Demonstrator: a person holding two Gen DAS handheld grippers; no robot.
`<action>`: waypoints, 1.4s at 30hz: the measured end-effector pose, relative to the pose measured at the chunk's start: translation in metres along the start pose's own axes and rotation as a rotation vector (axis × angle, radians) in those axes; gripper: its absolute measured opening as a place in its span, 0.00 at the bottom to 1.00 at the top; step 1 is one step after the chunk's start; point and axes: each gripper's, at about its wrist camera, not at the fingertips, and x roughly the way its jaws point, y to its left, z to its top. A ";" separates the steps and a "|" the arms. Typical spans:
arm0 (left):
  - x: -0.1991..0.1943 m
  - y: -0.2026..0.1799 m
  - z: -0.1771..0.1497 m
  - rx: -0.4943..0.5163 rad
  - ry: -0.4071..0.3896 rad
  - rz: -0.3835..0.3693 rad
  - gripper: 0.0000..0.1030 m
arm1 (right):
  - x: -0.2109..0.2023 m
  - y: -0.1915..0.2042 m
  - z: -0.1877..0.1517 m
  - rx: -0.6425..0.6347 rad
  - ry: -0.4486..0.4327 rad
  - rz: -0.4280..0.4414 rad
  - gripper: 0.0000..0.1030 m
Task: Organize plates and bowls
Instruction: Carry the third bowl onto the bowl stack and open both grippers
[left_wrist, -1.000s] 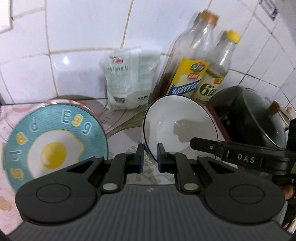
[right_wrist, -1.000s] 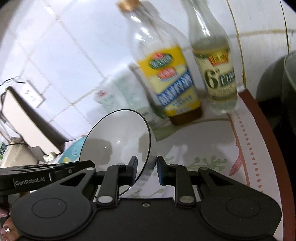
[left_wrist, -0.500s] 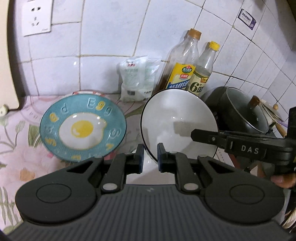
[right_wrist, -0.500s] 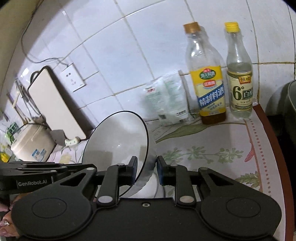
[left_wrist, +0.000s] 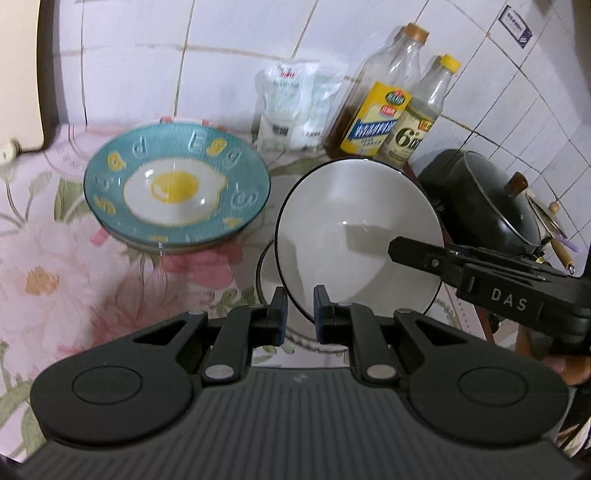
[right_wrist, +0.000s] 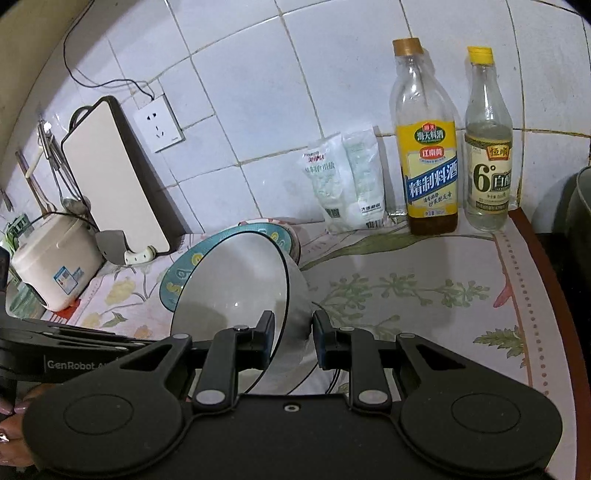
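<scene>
From my left wrist view, the white bowl (left_wrist: 354, 236) hides most of a second white dish (left_wrist: 266, 275) beneath it. The egg plate (left_wrist: 177, 188) is motion-blurred and covers the dishes under it. Right of the bowl, the pot (left_wrist: 487, 206) is partly cut off.

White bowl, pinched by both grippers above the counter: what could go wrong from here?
1. The white bowl hangs steeply tilted, held only at its thin rim by the left gripper and the right gripper; it might slip or pivot.
2. A second black-rimmed bowl sits just below; lowering at this tilt could knock rim against rim.
3. The egg plate stack lies close beside it; a sideways swing may clip it.
</scene>
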 end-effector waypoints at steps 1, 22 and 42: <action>0.003 0.003 -0.002 -0.006 0.008 -0.002 0.12 | 0.002 0.000 -0.002 -0.002 0.003 -0.001 0.26; 0.025 0.018 0.002 -0.041 0.069 0.001 0.12 | 0.024 0.041 -0.013 -0.308 0.001 -0.209 0.26; 0.012 0.032 -0.007 -0.065 -0.024 -0.075 0.20 | 0.010 0.023 -0.006 -0.227 -0.005 -0.136 0.32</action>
